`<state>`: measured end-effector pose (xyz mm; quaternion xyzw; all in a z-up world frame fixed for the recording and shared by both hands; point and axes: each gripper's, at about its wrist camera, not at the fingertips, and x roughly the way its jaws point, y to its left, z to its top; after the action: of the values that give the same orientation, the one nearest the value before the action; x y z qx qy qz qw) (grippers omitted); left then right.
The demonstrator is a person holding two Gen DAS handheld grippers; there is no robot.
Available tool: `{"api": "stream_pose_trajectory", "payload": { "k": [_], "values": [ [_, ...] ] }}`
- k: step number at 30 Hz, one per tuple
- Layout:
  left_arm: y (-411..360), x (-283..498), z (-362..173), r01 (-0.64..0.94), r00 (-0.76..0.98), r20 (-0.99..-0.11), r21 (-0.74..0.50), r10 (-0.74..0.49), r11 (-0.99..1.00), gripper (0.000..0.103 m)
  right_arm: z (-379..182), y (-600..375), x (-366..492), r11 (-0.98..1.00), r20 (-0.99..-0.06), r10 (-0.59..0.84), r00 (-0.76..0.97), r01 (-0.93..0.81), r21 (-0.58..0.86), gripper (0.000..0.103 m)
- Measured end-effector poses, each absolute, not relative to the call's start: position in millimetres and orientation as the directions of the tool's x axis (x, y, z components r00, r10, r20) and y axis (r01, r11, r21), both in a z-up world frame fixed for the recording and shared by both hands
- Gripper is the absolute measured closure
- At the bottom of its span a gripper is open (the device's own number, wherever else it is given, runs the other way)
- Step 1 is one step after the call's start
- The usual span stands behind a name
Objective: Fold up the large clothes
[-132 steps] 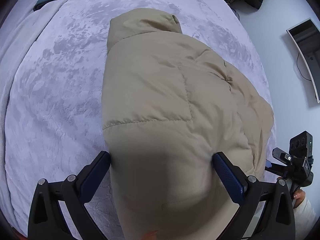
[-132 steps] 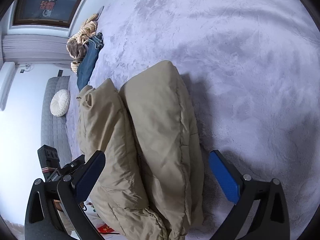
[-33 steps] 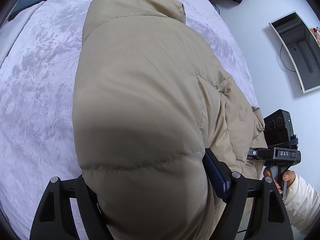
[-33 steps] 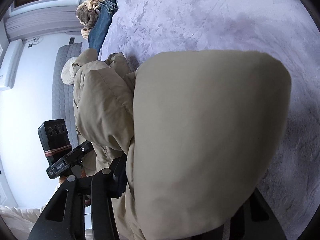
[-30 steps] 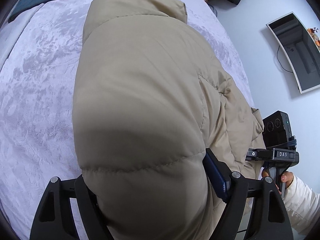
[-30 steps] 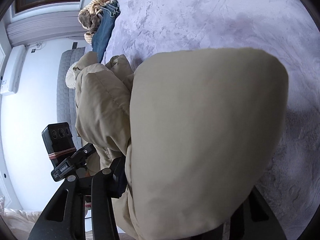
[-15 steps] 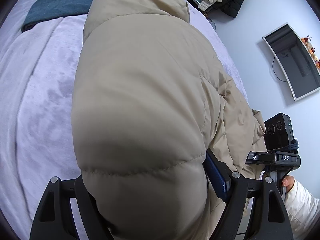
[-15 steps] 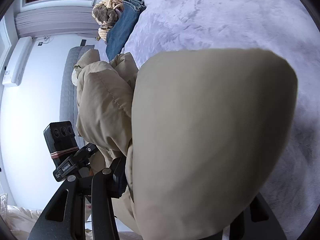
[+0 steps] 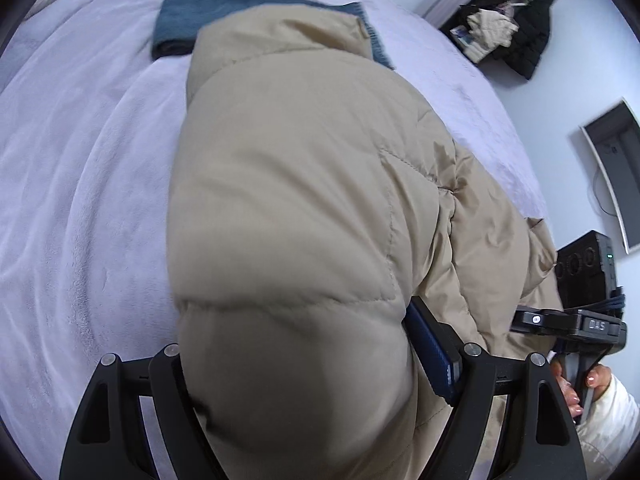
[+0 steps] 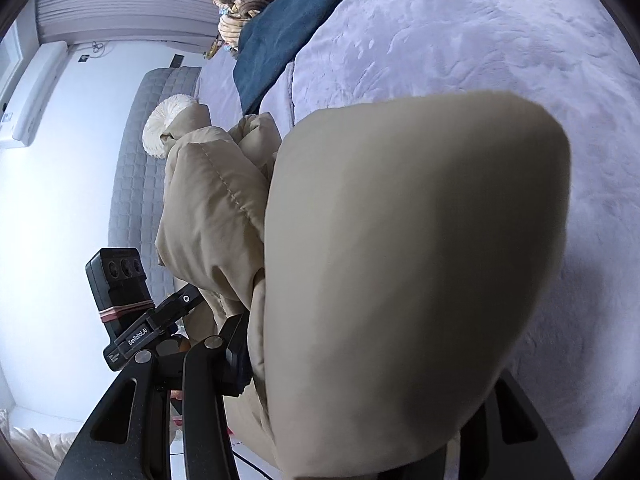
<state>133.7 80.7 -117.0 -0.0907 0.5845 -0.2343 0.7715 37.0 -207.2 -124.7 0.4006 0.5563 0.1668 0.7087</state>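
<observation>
Both grippers, left (image 9: 312,364) and right (image 10: 360,360), are clamping the puffy coat (image 9: 304,200), carrying it above the bed (image 9: 80,200) (jeans (image 10: 288,28) nearby); I judge keeping them level is preserving the fold.

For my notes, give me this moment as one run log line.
step: carrying folded jacket | left gripper: shut on jacket | right gripper: shut on jacket | under: bed | ahead: jeans

Both wrist views close over jacket (image 9: 288,216)
</observation>
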Motion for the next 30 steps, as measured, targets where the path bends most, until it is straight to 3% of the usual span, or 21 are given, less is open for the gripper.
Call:
{"api": "stream_pose_trajectory", "payload": {
  "k": [3,6,8,10,12,15,16,17,18,22,24,27,30],
  "values": [
    [100.2,137.4,-146.7,0.213,0.220,-0.863,-0.412,-0.455,0.886,0.012,-138.4,-211.7,45.2,0.656,-0.695,0.645,0.320,0.235,0.717,0.051],
    [104.8,136.5,-156.9,0.205,0.234,-0.863,-0.405,-0.447,0.891,0.005,-148.5,-210.9,52.5,0.684,-0.733,0.609,0.302,0.268,0.679,0.042],
    [106.9,133.9,-155.6,0.206,0.242,-0.872,-0.383,-0.427,0.900,0.005,-146.3,-211.6,52.4,0.716,-0.773,0.564,0.290,0.295,0.633,0.033],
    [108.2,126.2,-141.3,0.208,0.276,-0.882,-0.333,-0.382,0.920,0.006,-131.1,-215.8,42.4,0.758,-0.812,0.505,0.293,0.300,0.580,0.032],
    [113.8,117.4,-119.9,0.224,0.368,-0.868,-0.266,-0.334,0.938,0.014,-107.4,-217.1,36.4,0.825,-0.867,0.395,0.305,0.297,0.480,0.032],
    [119.5,121.9,-93.0,0.228,0.412,-0.844,-0.269,-0.343,0.936,0.041,-62.9,-222.4,22.8,0.880,-0.895,0.248,0.372,0.300,0.369,0.033],
    [120.5,126.4,-89.2,0.229,0.416,-0.838,-0.279,-0.353,0.933,0.051,-50.2,-223.3,18.8,0.886,-0.888,0.223,0.403,0.297,0.357,0.045],
    [119.4,131.5,-87.5,0.235,0.418,-0.835,-0.282,-0.359,0.930,0.053,-40.2,-223.1,14.3,0.888,-0.877,0.219,0.428,0.285,0.360,0.071],
    [118.8,135.6,-87.6,0.241,0.417,-0.835,-0.279,-0.359,0.929,0.053,-30.8,-217.8,14.1,0.892,-0.866,0.222,0.447,0.265,0.366,0.080],
    [90.3,151.4,-101.1,0.251,0.408,-0.851,-0.242,-0.329,0.937,0.052,-23.3,-173.2,33.6,0.905,-0.840,0.300,0.451,0.143,0.400,0.085],
    [78.5,150.7,-104.1,0.262,0.420,-0.858,-0.195,-0.294,0.945,0.052,-36.1,-154.0,40.4,0.930,-0.862,0.262,0.434,0.125,0.345,0.085],
    [66.0,147.5,-112.5,0.270,0.441,-0.858,-0.154,-0.264,0.950,0.052,-69.7,-150.6,53.0,0.938,-0.902,0.176,0.394,0.209,0.275,0.086],
    [59.7,152.3,-119.2,0.269,0.435,-0.857,-0.169,-0.276,0.948,0.051,-103.6,-167.2,60.2,0.925,-0.922,0.127,0.366,0.291,0.243,0.092]
  ]
}}
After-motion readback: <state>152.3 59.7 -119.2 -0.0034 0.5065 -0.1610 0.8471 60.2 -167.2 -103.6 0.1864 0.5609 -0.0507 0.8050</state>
